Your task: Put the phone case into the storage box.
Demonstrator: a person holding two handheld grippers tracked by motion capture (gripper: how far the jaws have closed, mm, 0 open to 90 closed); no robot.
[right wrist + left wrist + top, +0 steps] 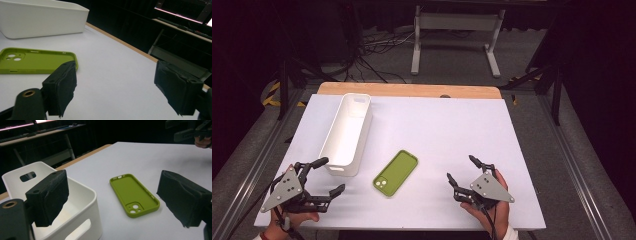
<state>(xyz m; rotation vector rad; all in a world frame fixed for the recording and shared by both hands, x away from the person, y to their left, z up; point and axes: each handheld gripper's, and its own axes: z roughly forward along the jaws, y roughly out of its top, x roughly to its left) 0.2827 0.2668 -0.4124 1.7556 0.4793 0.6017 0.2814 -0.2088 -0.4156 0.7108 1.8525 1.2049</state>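
left gripper (328, 175): jaws wide apart, holding nothing, beside white bin (347, 131) | right gripper (460, 168): jaws wide apart, holding nothing | green phone case (396, 172): flat on table (452, 130); between both grippers; near bin

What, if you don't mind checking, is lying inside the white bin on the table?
Nothing shows inside the white bin: the high view gives bare white walls and floor. In the left gripper view, that gripper's own jaw covers part of the interior, so that patch stays unchecked there.
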